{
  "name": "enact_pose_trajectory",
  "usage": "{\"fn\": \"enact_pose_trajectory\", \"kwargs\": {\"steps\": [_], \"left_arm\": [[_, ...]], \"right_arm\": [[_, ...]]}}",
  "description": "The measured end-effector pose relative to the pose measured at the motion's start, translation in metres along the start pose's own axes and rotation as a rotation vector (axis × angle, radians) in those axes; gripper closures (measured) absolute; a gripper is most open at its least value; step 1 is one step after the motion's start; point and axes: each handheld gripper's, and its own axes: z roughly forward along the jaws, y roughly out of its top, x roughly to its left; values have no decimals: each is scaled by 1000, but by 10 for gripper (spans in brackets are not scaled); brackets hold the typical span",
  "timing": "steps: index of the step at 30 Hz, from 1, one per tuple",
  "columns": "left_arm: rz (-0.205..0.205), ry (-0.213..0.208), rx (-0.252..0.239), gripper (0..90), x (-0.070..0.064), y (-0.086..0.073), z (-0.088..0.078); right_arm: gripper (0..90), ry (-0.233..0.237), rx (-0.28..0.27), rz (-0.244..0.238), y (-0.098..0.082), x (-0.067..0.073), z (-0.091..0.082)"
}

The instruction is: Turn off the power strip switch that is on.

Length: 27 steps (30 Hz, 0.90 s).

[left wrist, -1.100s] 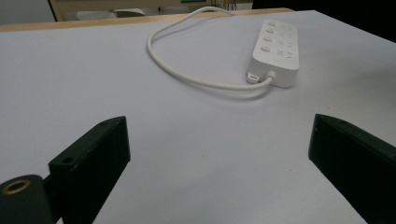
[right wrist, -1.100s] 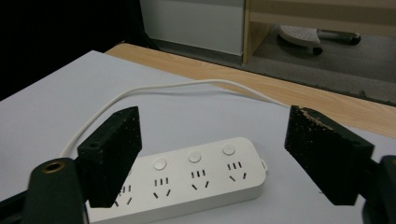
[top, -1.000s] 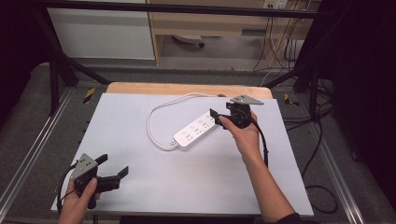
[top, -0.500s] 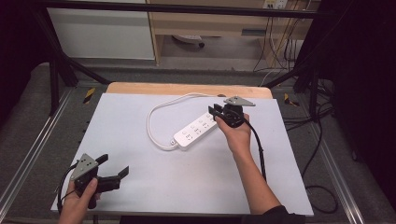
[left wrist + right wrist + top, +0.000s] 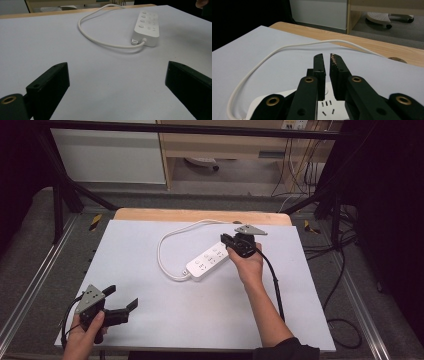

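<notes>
White plastic power strip (image 5: 208, 262) lies diagonally mid-worktop, cord end toward the near-left corner. Right gripper (image 5: 229, 241), jaws just closed nearly together, empty, above its far end; left gripper (image 5: 122, 302) gapes wide.

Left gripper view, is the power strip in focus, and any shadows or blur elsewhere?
Left gripper view: power strip sharp, soft shadow beneath its cable; near jaws slightly soft. Right gripper view: right gripper crisp, background shelf blurred. High view: even light on the table, dark surroundings.

Power strip (image 5: 207, 262) — smooth white plastic, slightly glossy; its cord (image 5: 165, 251) likewise. Table (image 5: 200, 315) — matt pale sheet over a wooden edge. Fingers (image 5: 322, 72): matt black plastic.
</notes>
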Motion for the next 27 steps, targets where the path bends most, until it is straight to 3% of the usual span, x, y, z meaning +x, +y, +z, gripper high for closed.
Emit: {"fn": "enact_pose_trajectory", "kwargs": {"steps": [7, 19, 27], "left_arm": [[-11, -5, -2, 53, 0, 0, 0], [-6, 2, 1, 53, 0, 0, -1], [-8, 2, 1, 53, 0, 0, -1]], "right_arm": [[896, 12, 15, -7, -4, 2, 7], [900, 23, 45, -32, -11, 8, 16], [900, 47, 67, -19, -14, 9, 19]]}}
